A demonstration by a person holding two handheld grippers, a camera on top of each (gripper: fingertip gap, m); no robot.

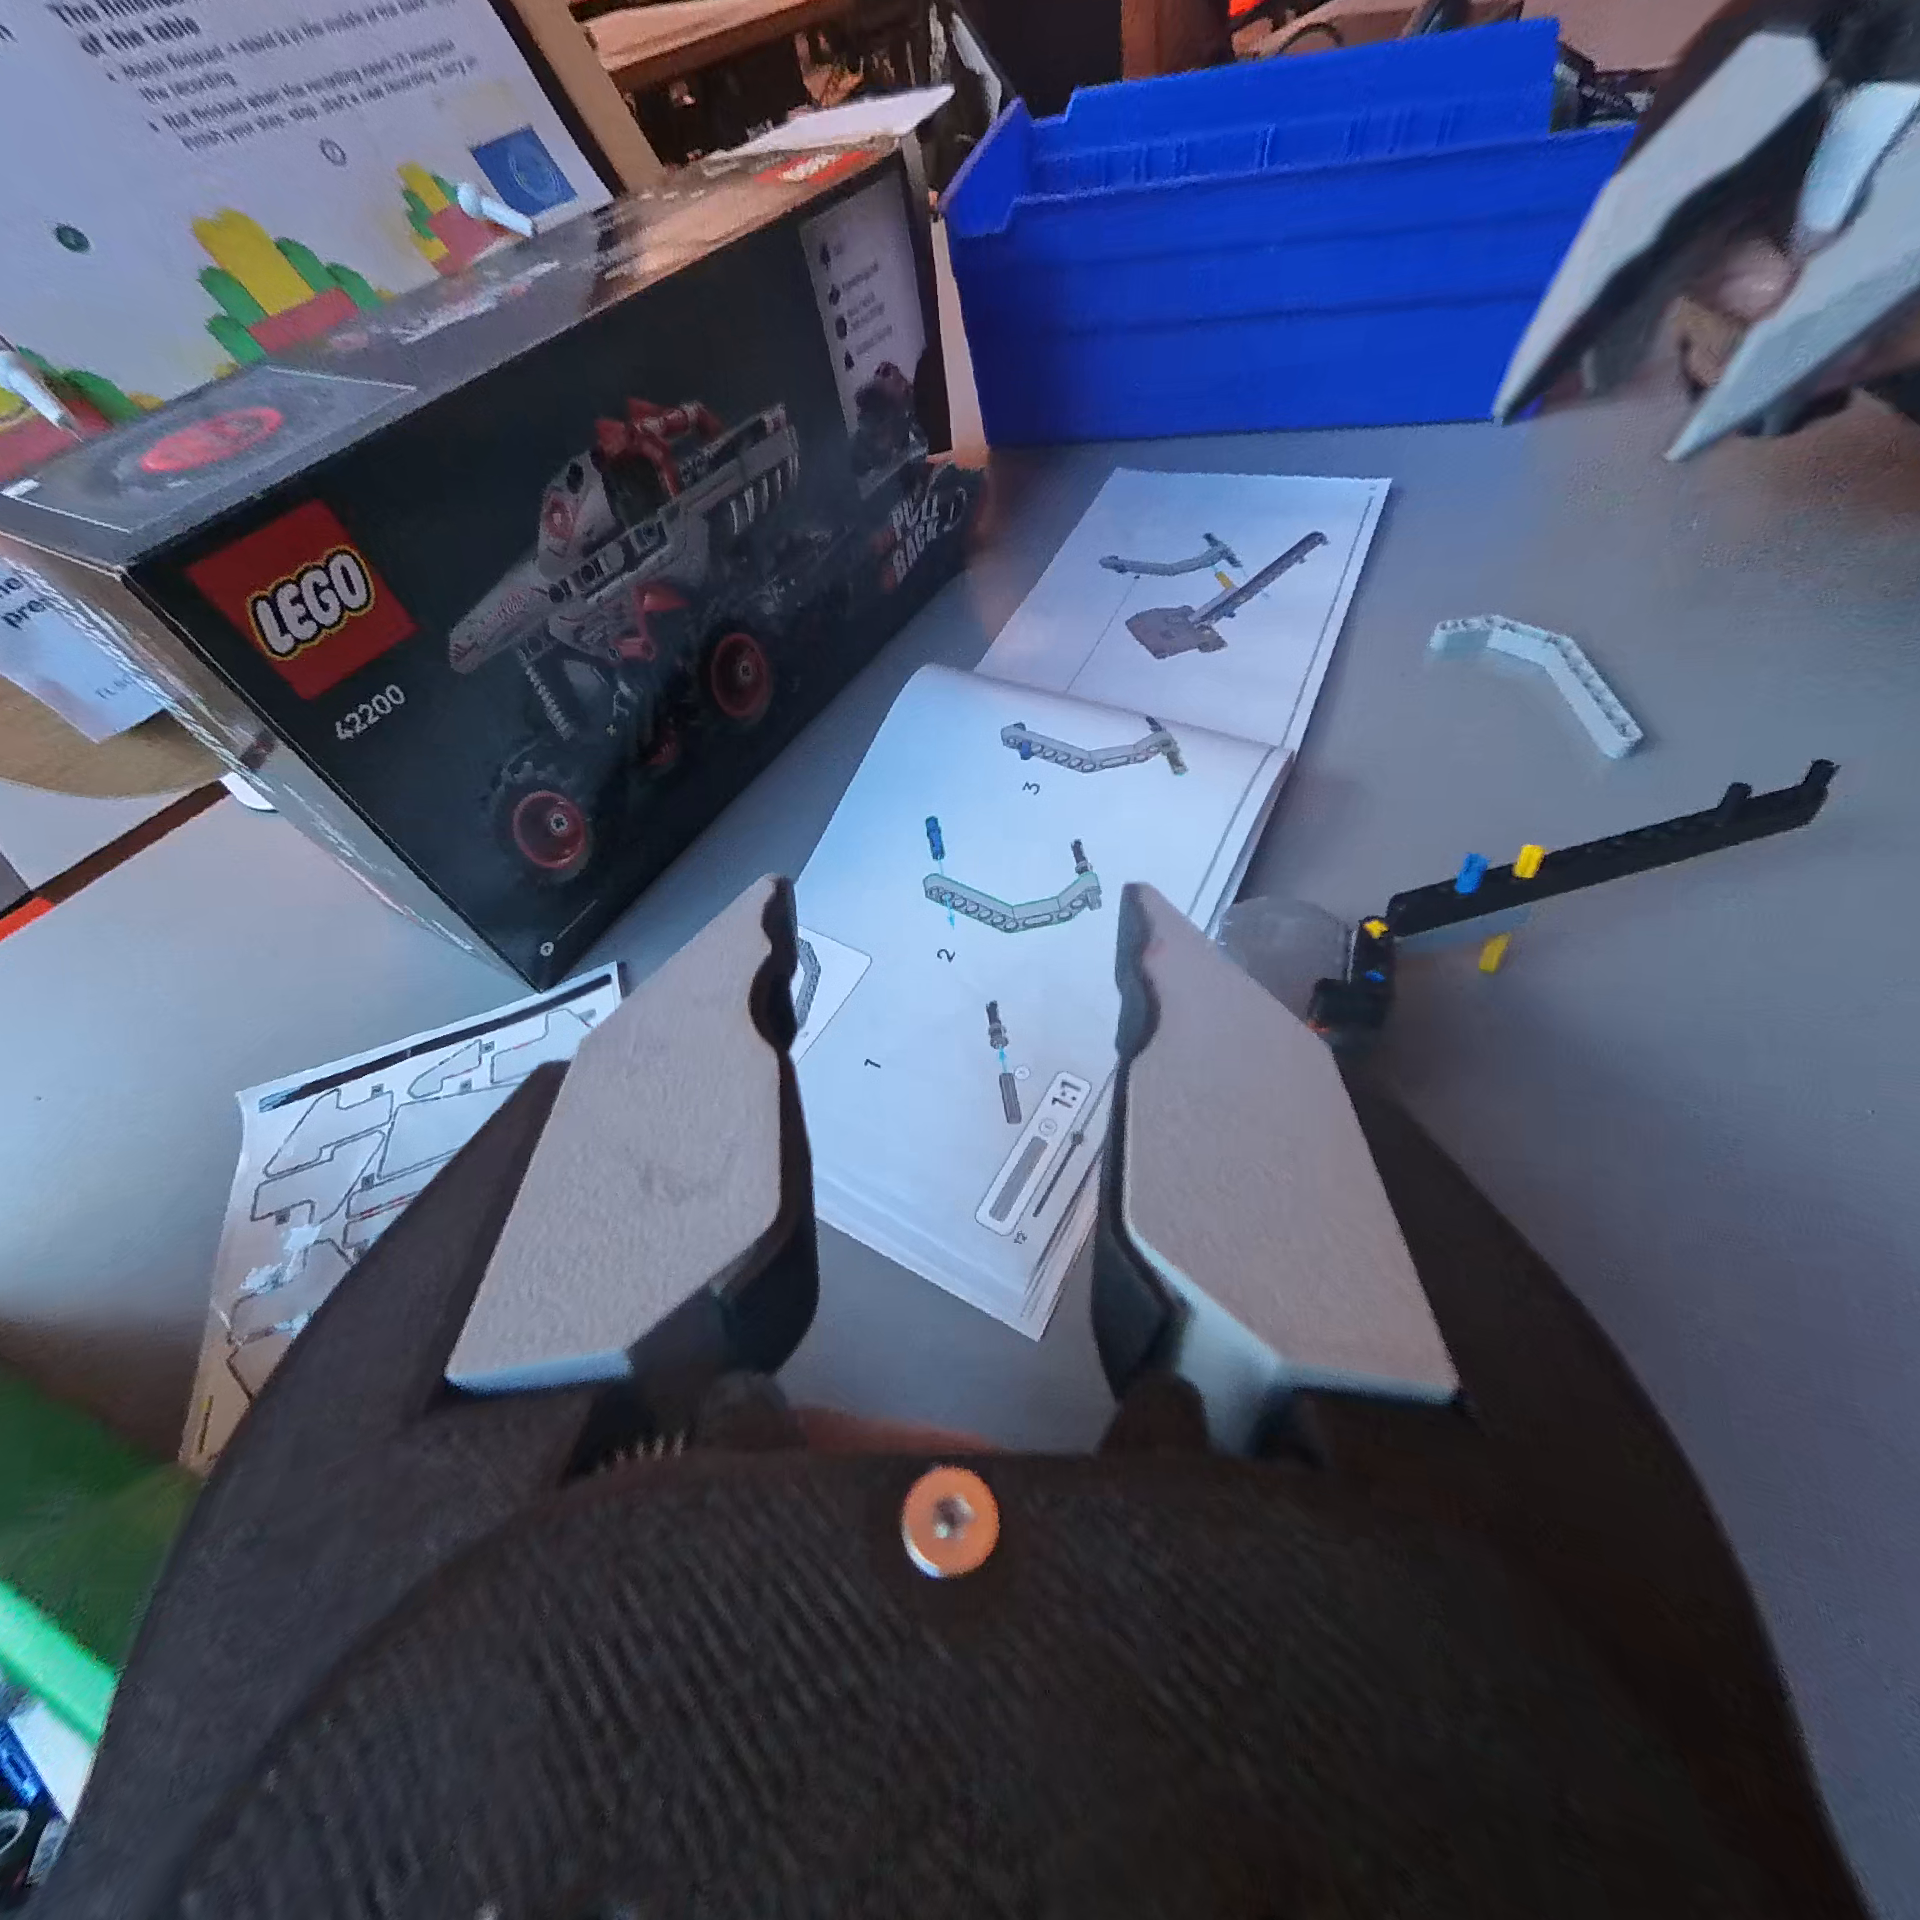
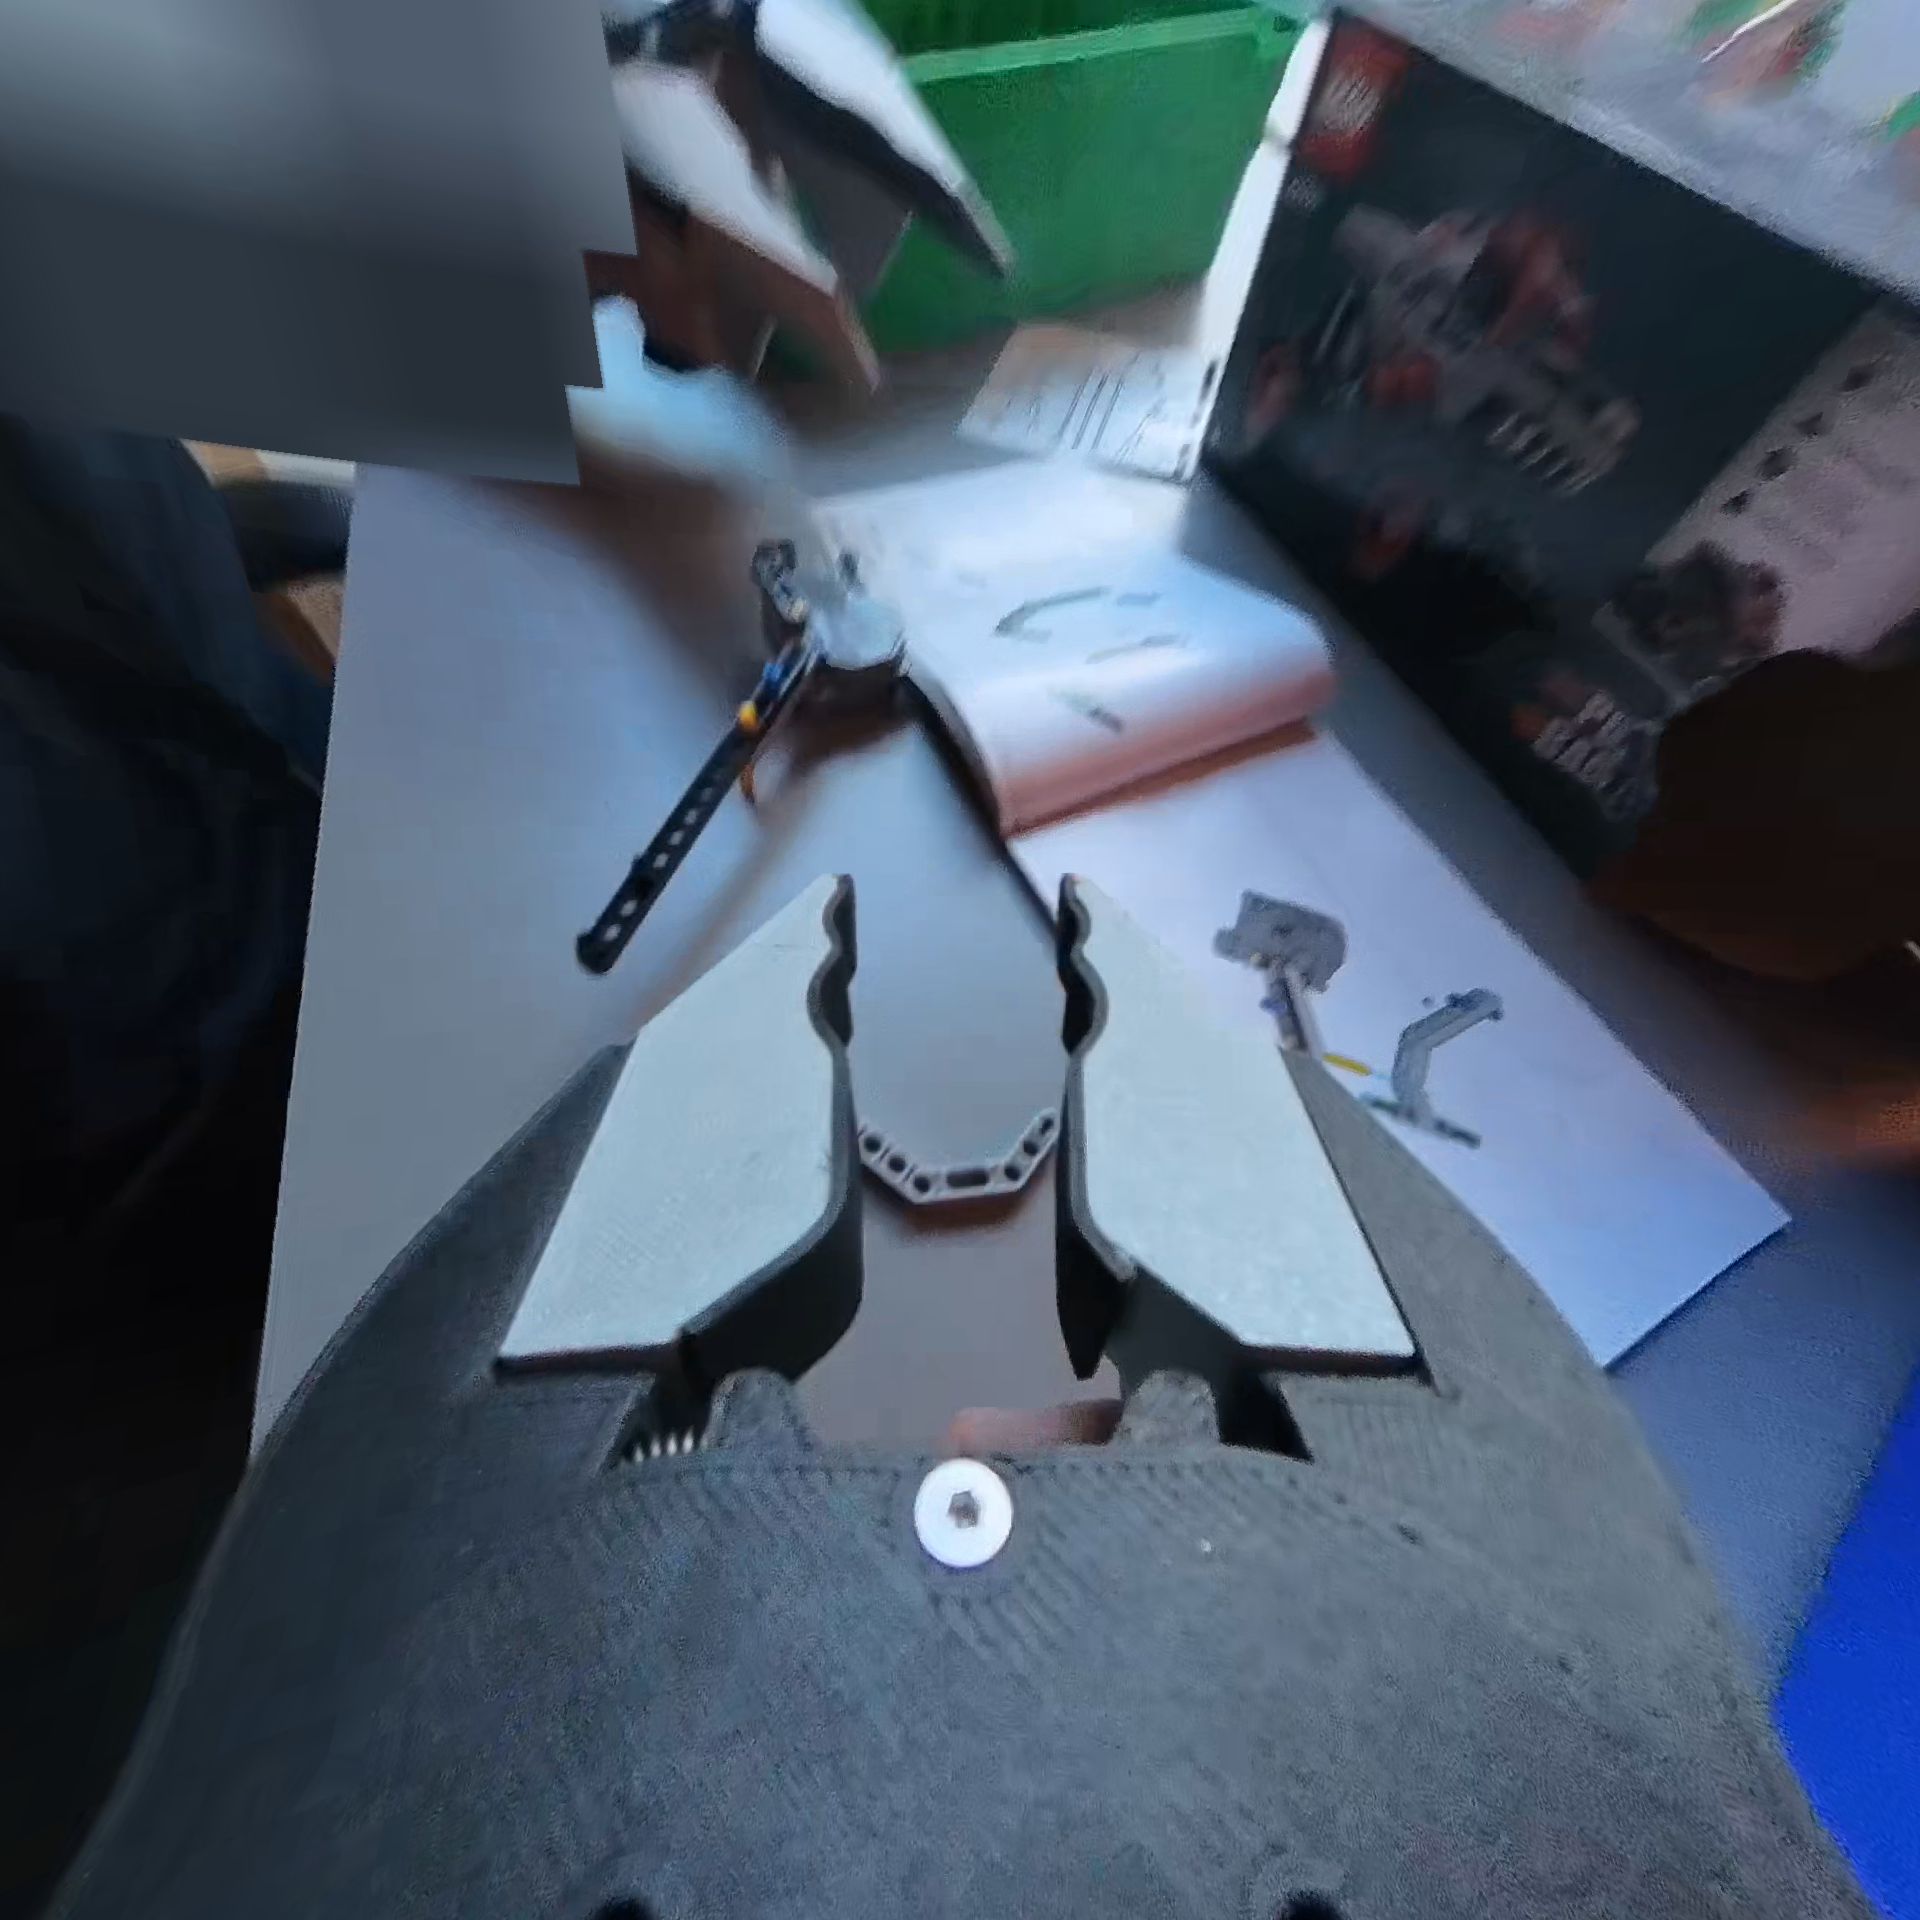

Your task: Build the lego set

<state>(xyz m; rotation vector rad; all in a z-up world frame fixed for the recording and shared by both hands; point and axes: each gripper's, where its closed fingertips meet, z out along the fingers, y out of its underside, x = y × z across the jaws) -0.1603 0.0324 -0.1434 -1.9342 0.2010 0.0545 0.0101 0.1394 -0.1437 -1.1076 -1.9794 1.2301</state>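
Note:
My left gripper (image 1: 956, 914) is open and empty, hovering over the open instruction booklet (image 1: 1049, 831). My right gripper (image 2: 956, 904) is open and empty above the grey table. A pale grey bent beam (image 2: 956, 1164) lies on the table below the gap between its fingers; it also shows in the left wrist view (image 1: 1538, 681). A long black beam assembly (image 1: 1600, 883) with blue and yellow pins lies right of the booklet, and shows in the right wrist view (image 2: 686, 821). The right gripper (image 1: 1595, 426) hangs at the upper right of the left wrist view.
The black set box (image 1: 540, 623) stands at the left, and a blue bin (image 1: 1247, 281) at the back. A sticker sheet (image 1: 395, 1122) lies by the booklet. A green bin (image 2: 1060, 156) and the blurred left gripper (image 2: 925, 281) show far off. A loose page (image 2: 1455, 1122) lies at the right. Left tips to right tips: about 20 cm.

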